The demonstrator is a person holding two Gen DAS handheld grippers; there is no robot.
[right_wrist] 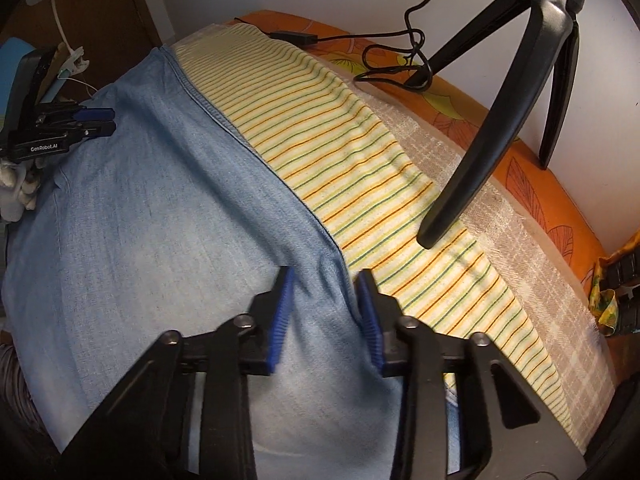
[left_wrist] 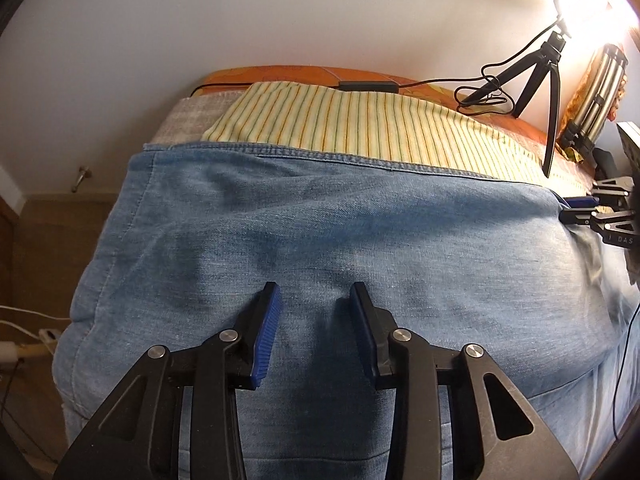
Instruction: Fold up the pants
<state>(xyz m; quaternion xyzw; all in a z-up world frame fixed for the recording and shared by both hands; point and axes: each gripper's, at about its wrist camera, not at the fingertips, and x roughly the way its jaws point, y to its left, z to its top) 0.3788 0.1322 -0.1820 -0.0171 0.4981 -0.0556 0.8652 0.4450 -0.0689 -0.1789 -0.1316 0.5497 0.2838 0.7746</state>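
Light blue denim pants (left_wrist: 320, 220) lie spread over a bed, with a stitched edge running along their far side. In the left wrist view my left gripper (left_wrist: 314, 292) points down into the cloth, a raised fold of denim pinched between its blue pads. The right wrist view shows my right gripper (right_wrist: 326, 276) closed on a bunched corner of the pants (right_wrist: 160, 200) at the seam beside the striped cloth. Each gripper also shows in the other's view, clamped on the denim: the right gripper (left_wrist: 568, 208) at the right edge, the left gripper (right_wrist: 106, 120) at the far left, above a white-gloved hand (right_wrist: 16, 196).
A yellow striped cloth (left_wrist: 360, 128) lies under the pants on a grey checked blanket (right_wrist: 500, 208) and orange sheet (left_wrist: 300, 72). A black tripod (right_wrist: 500, 120) stands on the bed close to the right gripper, its cable (right_wrist: 408, 56) coiled behind. The bed's left edge drops to the floor (left_wrist: 48, 240).
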